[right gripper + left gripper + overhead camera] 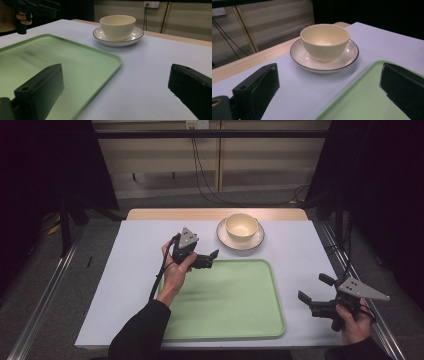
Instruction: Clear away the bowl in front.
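1. One table [130,270], white-topped with a bare wooden strip along its far edge, carries everything.
2. One green tray [235,310] lies empty on the near middle of the table. The left gripper [212,259] hangs over the tray's far left corner; the right gripper [312,292] is off the tray's right edge, above the white top.
3. One saucer [257,240] with a dark rim sits beyond the tray's far edge, apart from it.
4. One cream bowl [241,226] stands upright on the saucer, empty.
5. Two grippers, one in each hand. The left hand [175,272] points its gripper towards the bowl, which sits near, ahead and to the right of it. The right hand [352,322] holds its gripper well apart from the bowl, at the table's near right.
6. Both grippers have their jaws spread wide and hold nothing.
7. The left gripper view shows fine ribbing on the saucer [347,56] and the bowl [324,41] framed between the two jaws, one jaw over the tray corner [364,97].
8. The right gripper view shows the left gripper [53,8] far off at upper left, the tray [82,65] under its own left jaw, and a wall socket [151,4] behind the bowl [117,23].
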A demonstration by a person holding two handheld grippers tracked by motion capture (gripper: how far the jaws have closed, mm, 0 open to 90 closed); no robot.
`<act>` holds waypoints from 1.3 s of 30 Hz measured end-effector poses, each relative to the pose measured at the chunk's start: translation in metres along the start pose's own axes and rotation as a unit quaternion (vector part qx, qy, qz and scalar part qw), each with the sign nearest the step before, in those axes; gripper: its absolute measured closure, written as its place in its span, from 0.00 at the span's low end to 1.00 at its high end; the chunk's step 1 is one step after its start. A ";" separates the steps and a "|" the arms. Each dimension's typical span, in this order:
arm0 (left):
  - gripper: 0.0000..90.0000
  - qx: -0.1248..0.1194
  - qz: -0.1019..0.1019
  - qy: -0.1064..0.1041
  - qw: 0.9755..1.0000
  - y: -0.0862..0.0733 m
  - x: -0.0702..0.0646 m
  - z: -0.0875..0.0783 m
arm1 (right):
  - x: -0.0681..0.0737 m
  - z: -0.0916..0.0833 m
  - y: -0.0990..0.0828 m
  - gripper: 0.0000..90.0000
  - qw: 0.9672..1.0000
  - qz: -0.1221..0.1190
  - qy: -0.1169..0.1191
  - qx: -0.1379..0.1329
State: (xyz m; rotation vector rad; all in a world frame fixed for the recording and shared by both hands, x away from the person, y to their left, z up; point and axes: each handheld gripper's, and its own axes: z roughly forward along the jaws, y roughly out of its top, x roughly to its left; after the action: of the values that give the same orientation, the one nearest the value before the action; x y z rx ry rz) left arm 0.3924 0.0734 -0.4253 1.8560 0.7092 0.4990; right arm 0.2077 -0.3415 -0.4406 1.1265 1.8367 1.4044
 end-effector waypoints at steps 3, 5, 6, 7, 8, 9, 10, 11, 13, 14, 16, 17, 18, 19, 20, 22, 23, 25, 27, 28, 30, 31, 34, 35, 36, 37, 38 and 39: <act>0.02 0.002 0.001 -0.002 1.000 -0.001 0.001 0.011 | 0.000 0.000 0.000 0.00 1.000 0.001 0.000 0.001; 0.02 0.015 0.001 -0.011 1.000 0.001 0.000 0.018 | 0.000 0.000 0.000 0.00 1.000 0.001 0.001 0.001; 0.02 0.014 0.002 -0.013 1.000 0.001 -0.001 0.022 | 0.000 0.000 0.000 0.00 1.000 0.001 0.002 0.001; 0.03 0.013 0.000 -0.015 1.000 0.002 -0.001 0.024 | 0.000 0.000 0.000 0.00 1.000 0.001 0.003 0.001; 0.05 0.012 -0.001 -0.021 1.000 0.003 0.000 0.027 | 0.000 0.000 0.000 0.00 1.000 0.000 0.002 0.000; 0.04 0.015 0.001 -0.018 1.000 0.004 0.000 0.030 | 0.000 0.000 0.000 0.00 1.000 0.001 0.002 0.000; 0.04 0.018 -0.001 -0.015 1.000 0.005 0.000 0.032 | 0.000 0.000 0.000 0.00 1.000 0.003 0.005 0.001; 0.04 0.018 -0.003 -0.017 1.000 0.007 0.001 0.035 | 0.000 0.000 0.000 0.00 1.000 0.002 0.005 0.001; 0.05 0.019 -0.003 -0.012 1.000 0.010 0.003 0.039 | -0.001 0.000 0.000 0.00 1.000 0.001 0.003 0.001; 0.05 0.020 -0.007 -0.012 1.000 0.011 0.004 0.042 | -0.001 0.000 0.000 0.00 1.000 0.002 0.003 0.001; 0.06 0.023 -0.008 -0.008 1.000 0.014 0.007 0.047 | -0.001 -0.001 0.000 0.00 1.000 0.004 0.004 0.001; 0.07 0.025 -0.012 -0.004 1.000 0.016 0.008 0.049 | -0.001 -0.001 0.000 0.00 1.000 0.006 0.004 0.001; 0.08 0.026 -0.014 -0.006 1.000 0.018 0.010 0.050 | -0.001 -0.001 0.000 0.00 1.000 0.006 0.004 0.000; 0.08 0.023 -0.018 -0.010 1.000 0.019 0.012 0.052 | -0.001 -0.001 0.000 0.00 1.000 0.005 0.003 0.000; 0.08 0.027 -0.019 -0.002 0.999 0.020 0.013 0.054 | -0.001 -0.001 -0.001 0.00 1.000 0.007 0.005 0.001; 0.08 0.026 -0.023 -0.013 0.999 0.021 0.016 0.060 | -0.001 -0.001 -0.001 0.00 1.000 0.006 0.006 0.001; 0.08 0.030 -0.020 -0.010 0.999 0.022 0.017 0.062 | -0.001 -0.001 -0.001 0.00 1.000 0.004 0.006 0.000; 0.08 0.027 -0.023 -0.007 0.999 0.023 0.018 0.067 | -0.002 -0.001 -0.001 0.00 1.000 0.003 0.003 0.001; 0.09 0.035 -0.023 0.001 0.999 0.027 0.019 0.073 | -0.003 -0.001 -0.001 0.00 1.000 0.004 0.004 0.002; 0.11 0.035 -0.029 0.001 0.999 0.028 0.019 0.076 | -0.003 -0.001 -0.001 0.00 1.000 0.005 0.004 0.002; 0.14 0.037 -0.026 0.006 0.999 0.031 0.020 0.082 | -0.003 -0.001 -0.001 0.00 1.000 0.009 0.005 0.001; 0.15 0.043 -0.022 0.009 0.999 0.032 0.021 0.084 | -0.003 -0.001 -0.002 0.00 1.000 0.008 0.005 0.002; 0.17 0.045 -0.029 0.009 0.999 0.033 0.023 0.093 | -0.004 -0.001 -0.002 0.00 1.000 0.008 0.002 0.003; 0.17 0.052 -0.021 0.012 0.998 0.033 0.024 0.095 | -0.004 -0.001 -0.002 0.00 1.000 0.008 0.003 0.003; 0.17 0.054 -0.026 0.013 0.998 0.033 0.024 0.098 | -0.004 -0.001 -0.002 0.00 1.000 0.008 0.003 0.003; 0.18 0.055 -0.018 0.012 0.998 0.033 0.024 0.100 | -0.004 -0.002 -0.002 0.00 1.000 0.009 0.005 0.003; 0.18 0.055 -0.013 0.016 0.998 0.034 0.023 0.101 | -0.004 -0.002 -0.002 0.00 1.000 0.007 0.007 0.002; 0.19 0.056 -0.015 0.017 0.998 0.033 0.023 0.103 | -0.004 -0.002 -0.002 0.00 1.000 0.007 0.006 0.001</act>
State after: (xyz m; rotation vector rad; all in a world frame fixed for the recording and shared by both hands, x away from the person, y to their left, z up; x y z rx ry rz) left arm 0.4822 0.0092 -0.4323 1.9426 0.8015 0.4804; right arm 0.2077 -0.3464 -0.4420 1.1367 1.8431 1.4203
